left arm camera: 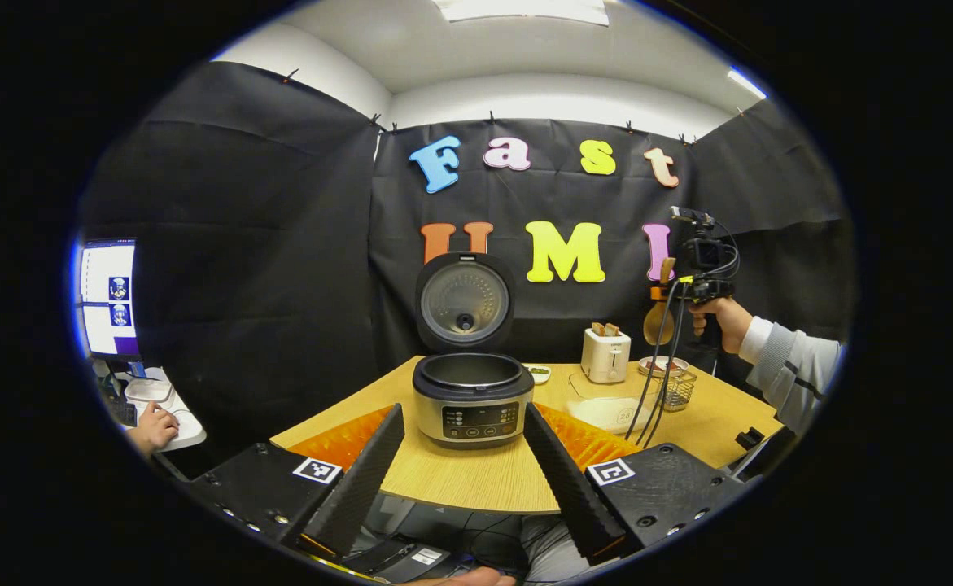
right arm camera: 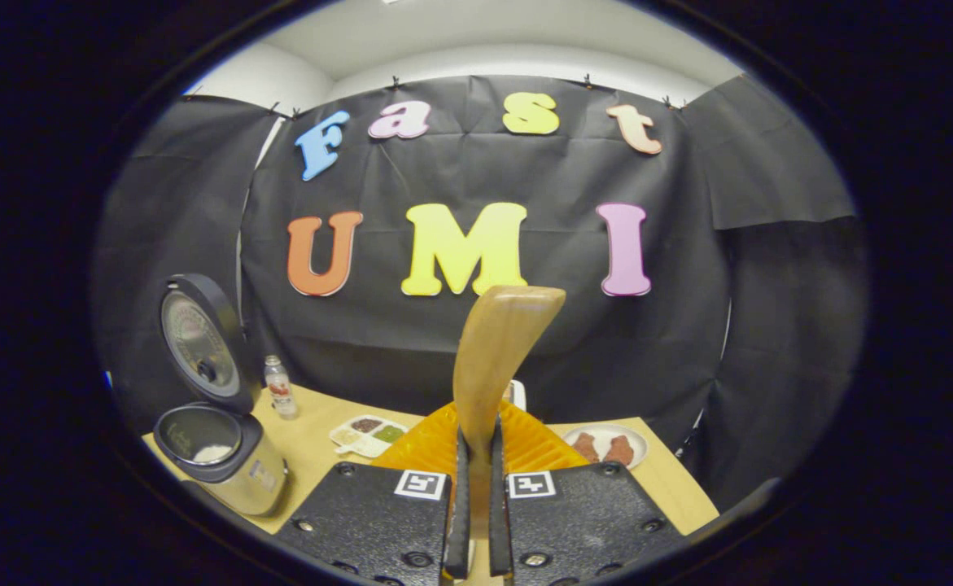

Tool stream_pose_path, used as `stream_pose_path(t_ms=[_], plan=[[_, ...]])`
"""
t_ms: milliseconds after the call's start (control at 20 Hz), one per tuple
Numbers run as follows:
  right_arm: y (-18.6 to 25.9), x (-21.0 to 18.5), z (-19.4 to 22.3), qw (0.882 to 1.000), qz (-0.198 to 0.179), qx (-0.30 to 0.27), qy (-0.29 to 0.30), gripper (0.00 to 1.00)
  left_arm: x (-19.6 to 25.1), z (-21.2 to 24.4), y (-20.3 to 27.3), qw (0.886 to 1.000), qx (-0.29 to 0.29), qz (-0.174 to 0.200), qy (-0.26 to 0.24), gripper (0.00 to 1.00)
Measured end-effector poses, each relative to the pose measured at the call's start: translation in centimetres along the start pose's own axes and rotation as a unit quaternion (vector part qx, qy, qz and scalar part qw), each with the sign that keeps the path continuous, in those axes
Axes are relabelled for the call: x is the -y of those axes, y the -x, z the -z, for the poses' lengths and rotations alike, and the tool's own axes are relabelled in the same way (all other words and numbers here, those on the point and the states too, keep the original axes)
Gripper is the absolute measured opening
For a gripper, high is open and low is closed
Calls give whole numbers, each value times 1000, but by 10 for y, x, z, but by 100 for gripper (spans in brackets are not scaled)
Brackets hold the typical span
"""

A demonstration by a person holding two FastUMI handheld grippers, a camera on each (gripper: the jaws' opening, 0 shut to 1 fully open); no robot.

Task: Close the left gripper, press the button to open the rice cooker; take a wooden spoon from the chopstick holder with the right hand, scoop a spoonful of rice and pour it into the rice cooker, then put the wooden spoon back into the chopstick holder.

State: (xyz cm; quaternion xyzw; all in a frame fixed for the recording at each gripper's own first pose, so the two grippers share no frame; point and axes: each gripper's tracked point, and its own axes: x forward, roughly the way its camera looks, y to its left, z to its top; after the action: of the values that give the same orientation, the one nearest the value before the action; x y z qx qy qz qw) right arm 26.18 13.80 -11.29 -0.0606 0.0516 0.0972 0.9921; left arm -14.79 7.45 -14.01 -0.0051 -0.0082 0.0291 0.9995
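- Wooden spoon [right arm camera: 496, 350] is pinched between my right gripper [right arm camera: 477, 488] fingers; in the right gripper view its handle rises upright from the narrow gap, and both fingers press its sides.
- My left gripper [left arm camera: 464, 464] stands wide apart, holding nothing, its fingers framing the rice cooker [left arm camera: 472, 399] in the left gripper view.
- I see the cooker on the wooden table [left arm camera: 476, 480] with its lid [left arm camera: 465, 303] swung upright; the right gripper view shows something white at the bottom of the pot.
- Past it, to the right, stand a white toaster [left arm camera: 605, 355], a clear container [left arm camera: 610, 399] and a small wire basket [left arm camera: 677, 389].
- Farther off in the left gripper view, a hand [left arm camera: 716, 321] holds the right gripper aloft above that basket, spoon bowl hanging down.
- Near the cloth wall I make out a small bottle [right arm camera: 279, 387], a divided tray [right arm camera: 369, 435] and a plate [right arm camera: 606, 446].
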Motion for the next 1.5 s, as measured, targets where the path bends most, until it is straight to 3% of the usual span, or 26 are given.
stream_pose_path(t_ms=[100,400,550,700,900,950,1000,1050,1100,1200,1250,1300,1350,1500], plan=[[-5,28,15,1000,18,-6,-2,14,3,2,-3,1000,-1,5,12,95],[-11,73,50,999,16,-24,-22,15,10,4,-14,1000,-7,8,19,94],[-13,80,65,999,16,-30,-26,16,22,6,-35,1000,-1,29,4,94],[-17,92,83,999,30,-29,-21,17,15,15,-61,1000,-5,17,-15,94],[-18,92,101,998,19,-40,-41,17,19,8,-114,999,-7,41,12,94],[-17,99,99,998,25,-38,-38,22,15,6,-126,999,-11,42,20,94],[-15,102,94,999,26,-29,-31,35,6,4,-136,999,-13,38,29,94],[-7,105,83,999,33,-13,-28,60,-1,1,-148,998,-17,35,41,94],[-3,114,71,998,50,7,-23,58,-5,-2,-157,998,-24,34,52,94],[13,121,50,996,67,48,-19,72,-16,-17,-175,997,-19,27,63,95],[22,120,45,996,70,60,-20,86,-21,-25,-183,998,-15,22,62,95],[30,119,41,995,73,64,-23,89,-27,-32,-191,998,-11,15,61,95],[38,117,41,995,69,61,-29,100,-32,-39,-198,998,-8,8,59,95],[76,104,42,996,59,38,-52,100,-39,-72,-217,998,-10,3,69,95]])
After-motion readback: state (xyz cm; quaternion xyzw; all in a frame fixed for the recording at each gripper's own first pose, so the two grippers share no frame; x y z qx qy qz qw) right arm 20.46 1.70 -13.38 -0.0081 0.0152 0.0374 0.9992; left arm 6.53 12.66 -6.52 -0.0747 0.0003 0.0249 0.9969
